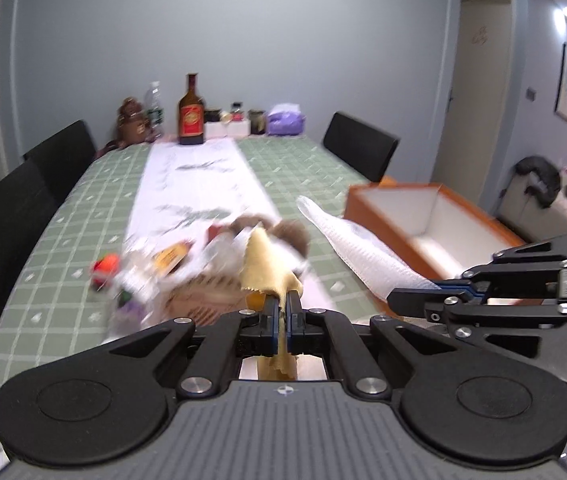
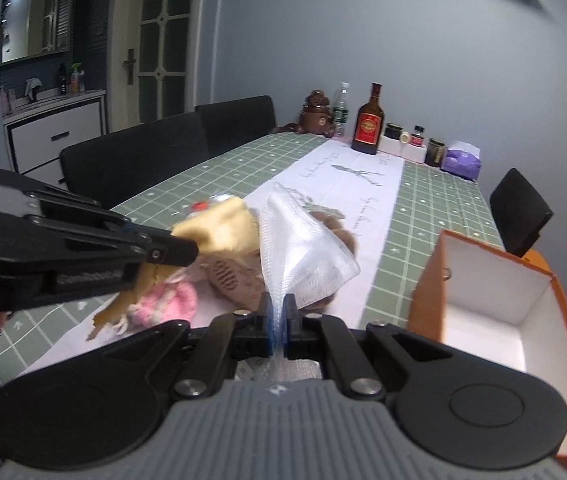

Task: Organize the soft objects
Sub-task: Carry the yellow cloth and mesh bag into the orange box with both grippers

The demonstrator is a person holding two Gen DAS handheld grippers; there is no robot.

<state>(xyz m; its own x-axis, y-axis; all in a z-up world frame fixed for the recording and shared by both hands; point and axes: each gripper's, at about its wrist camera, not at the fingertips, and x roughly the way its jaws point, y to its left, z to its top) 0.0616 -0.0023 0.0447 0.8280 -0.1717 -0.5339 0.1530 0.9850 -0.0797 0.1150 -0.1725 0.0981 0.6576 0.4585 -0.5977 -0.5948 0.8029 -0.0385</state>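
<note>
Green-checked worktop (image 2: 435, 216), orange box (image 2: 495, 280) right. Left gripper (image 1: 282, 300) jaws pinching yellow cloth (image 1: 261, 264); right gripper (image 2: 279, 306) jaws pinching white mesh cloth (image 2: 303, 248). Both lifted over pile, possibly plush. Carry over box, release one at a time.

Counting now: two grippers showing, left (image 1: 282, 300) and right (image 2: 279, 306). Two cloths hanging up, one yellow cloth (image 1: 263, 264), one white cloth (image 2: 303, 240). One orange box (image 2: 495, 280) sitting near right. Three chairs (image 2: 131, 160) standing round the table. Two bottles (image 2: 367, 128) standing far, one purple pack (image 2: 461, 162) lying beside them.
</note>
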